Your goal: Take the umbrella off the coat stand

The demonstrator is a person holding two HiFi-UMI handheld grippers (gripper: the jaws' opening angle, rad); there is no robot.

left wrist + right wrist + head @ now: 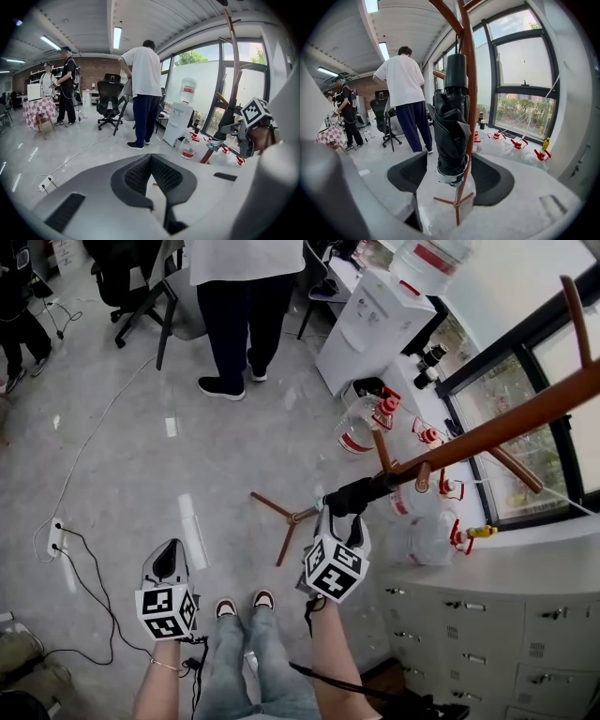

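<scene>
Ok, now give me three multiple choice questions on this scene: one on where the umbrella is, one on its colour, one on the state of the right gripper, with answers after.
1. Where is the umbrella?
A. Lying on the floor
B. Hanging on the coat stand
C. Draped over the office chair

2. What colour is the umbrella?
A. Red
B. Yellow
C. Black

3. How does the right gripper stand?
A. Open, with the umbrella between its jaws
B. Clamped on the umbrella
C. Shut, with nothing between its jaws

Answers:
1. B: in the right gripper view it hangs against the stand's brown pole.
2. C: its folded fabric is black.
3. A: both pads stand clear of the fabric, one on each side.
</scene>
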